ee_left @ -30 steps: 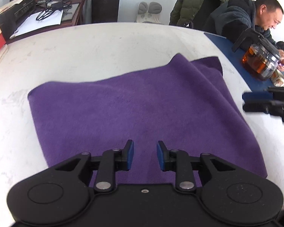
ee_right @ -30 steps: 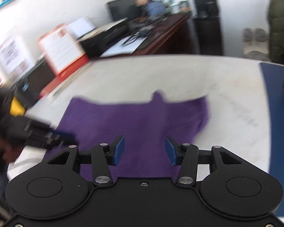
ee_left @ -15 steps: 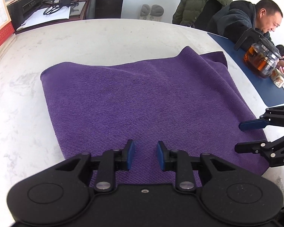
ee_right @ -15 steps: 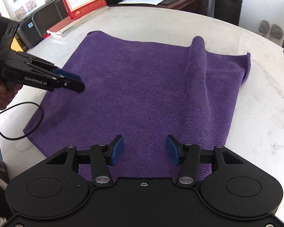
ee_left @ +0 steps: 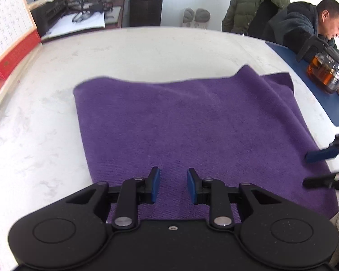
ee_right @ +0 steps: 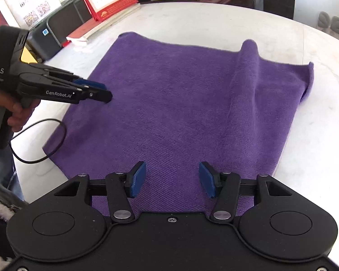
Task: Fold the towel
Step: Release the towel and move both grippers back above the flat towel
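the purple towel [ee_right: 187, 113] lies spread open on the white desk [ee_left: 147, 52], unfolded, with one raised ridge [ee_right: 246, 72] running along it near its far right side and the far right corner [ee_right: 308, 76] curled up.

half a second ago both tools hung over the near half of the towel in much the same pose. since then the left gripper [ee_left: 173, 186] has drawn back a little, so the towel's far edge sits lower in its view and more bare desk shows beyond. a second ago the right view was blurred by a fast swing; it is now steady, which suggests the approach is over and the grasp is next.

the left gripper's fingers stand a modest gap apart with nothing between them, above the towel's near edge. the right gripper [ee_right: 173, 179] is spread wider, also empty, over the near right part of the cloth. whether either pad touches the fabric is hard to tell from these angles.

no fold has begun. the likely next step is to drop onto the near edge or corners, pinch, and carry them over to the far edge, and the ridge may need smoothing.
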Action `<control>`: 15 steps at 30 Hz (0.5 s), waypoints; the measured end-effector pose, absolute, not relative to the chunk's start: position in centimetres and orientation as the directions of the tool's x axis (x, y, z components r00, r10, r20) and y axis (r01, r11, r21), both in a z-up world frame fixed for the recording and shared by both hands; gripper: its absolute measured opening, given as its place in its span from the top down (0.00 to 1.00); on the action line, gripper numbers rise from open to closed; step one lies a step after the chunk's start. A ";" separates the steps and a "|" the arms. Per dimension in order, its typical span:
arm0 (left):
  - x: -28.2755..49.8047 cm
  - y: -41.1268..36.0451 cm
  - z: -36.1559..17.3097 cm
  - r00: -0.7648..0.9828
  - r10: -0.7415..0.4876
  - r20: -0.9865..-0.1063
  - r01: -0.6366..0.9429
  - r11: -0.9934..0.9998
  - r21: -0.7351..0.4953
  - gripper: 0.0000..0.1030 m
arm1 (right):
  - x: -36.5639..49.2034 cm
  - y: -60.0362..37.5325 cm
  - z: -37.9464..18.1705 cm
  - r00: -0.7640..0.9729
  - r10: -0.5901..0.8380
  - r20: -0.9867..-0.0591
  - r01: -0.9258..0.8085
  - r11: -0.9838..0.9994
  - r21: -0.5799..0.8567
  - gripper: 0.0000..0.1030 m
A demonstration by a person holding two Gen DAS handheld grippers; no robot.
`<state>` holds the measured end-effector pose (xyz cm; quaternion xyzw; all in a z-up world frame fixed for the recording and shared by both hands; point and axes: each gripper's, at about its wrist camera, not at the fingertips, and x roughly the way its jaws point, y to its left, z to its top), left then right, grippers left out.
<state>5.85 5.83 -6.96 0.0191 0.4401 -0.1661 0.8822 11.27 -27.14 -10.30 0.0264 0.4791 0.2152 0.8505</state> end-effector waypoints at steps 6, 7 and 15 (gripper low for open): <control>7.4 1.9 -6.5 0.539 -0.398 -0.743 0.385 0.900 -0.202 0.70 | 14.9 -33.9 -7.5 0.625 0.250 -0.740 -0.153 0.968 0.198 0.49; 7.5 1.2 -6.8 0.534 -0.402 -0.744 0.399 0.895 -0.197 0.70 | 16.1 -35.0 -7.7 0.641 0.210 -0.738 -0.121 0.977 0.173 0.49; 7.6 -1.5 -9.0 0.483 -0.380 -0.789 0.407 0.895 -0.182 0.70 | 21.6 -37.2 -10.7 0.640 0.137 -0.756 -0.029 0.988 0.154 0.70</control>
